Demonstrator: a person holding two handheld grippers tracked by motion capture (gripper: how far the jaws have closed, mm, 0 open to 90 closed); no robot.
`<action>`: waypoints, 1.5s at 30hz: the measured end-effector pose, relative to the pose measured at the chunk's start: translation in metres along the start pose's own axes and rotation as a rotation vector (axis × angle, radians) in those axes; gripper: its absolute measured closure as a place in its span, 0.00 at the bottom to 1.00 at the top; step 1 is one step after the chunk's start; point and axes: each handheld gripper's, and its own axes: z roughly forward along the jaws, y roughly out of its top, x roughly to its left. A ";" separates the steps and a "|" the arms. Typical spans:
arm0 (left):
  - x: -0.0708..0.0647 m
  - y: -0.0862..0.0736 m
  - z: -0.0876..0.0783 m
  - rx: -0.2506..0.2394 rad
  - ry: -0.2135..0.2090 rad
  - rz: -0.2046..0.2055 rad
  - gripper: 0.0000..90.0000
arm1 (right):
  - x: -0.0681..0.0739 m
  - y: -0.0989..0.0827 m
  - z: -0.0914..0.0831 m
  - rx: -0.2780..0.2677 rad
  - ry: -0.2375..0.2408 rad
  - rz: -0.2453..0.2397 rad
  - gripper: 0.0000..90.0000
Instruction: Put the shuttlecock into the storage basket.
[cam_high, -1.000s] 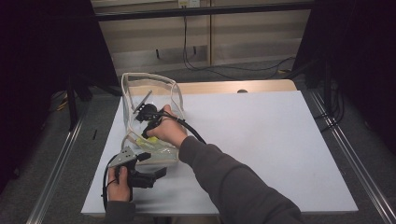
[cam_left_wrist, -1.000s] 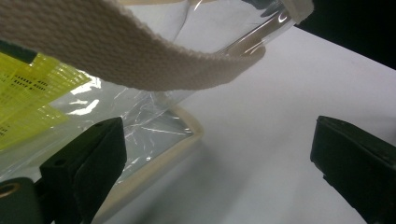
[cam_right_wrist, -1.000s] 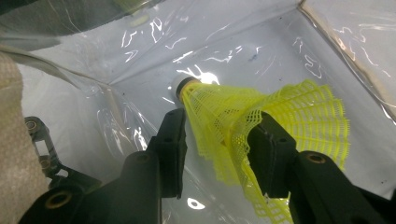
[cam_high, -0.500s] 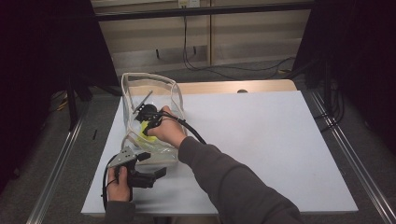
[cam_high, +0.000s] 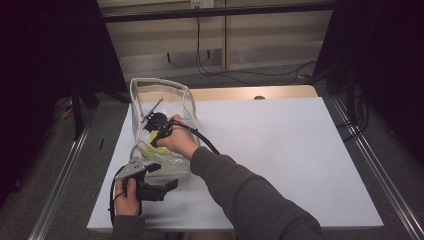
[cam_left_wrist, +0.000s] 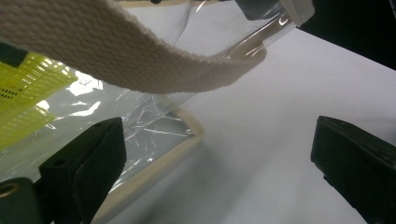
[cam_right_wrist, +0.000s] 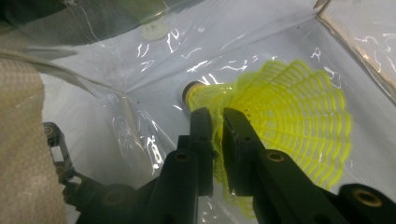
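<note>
A neon yellow shuttlecock with a lattice-patterned skirt lies inside a clear plastic bag edged in cream woven strap, between black tool jaws, on a white tabletop.

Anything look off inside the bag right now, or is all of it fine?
One thing: the right gripper has its jaws pinching the thin skirt of the yellow shuttlecock, not its cork, so the mesh may be squashed. The clear bag stands upright on the table; nothing spilled.
</note>
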 end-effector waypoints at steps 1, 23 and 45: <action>0.000 0.000 0.000 0.000 0.000 0.000 0.04 | 0.001 0.000 0.000 0.004 -0.001 -0.002 0.87; -0.001 0.001 -0.001 -0.011 0.005 0.002 0.04 | 0.000 -0.006 -0.011 0.078 -0.027 0.045 0.61; -0.001 0.001 -0.002 -0.013 0.013 0.011 0.04 | -0.003 -0.022 -0.041 0.050 -0.052 0.075 0.35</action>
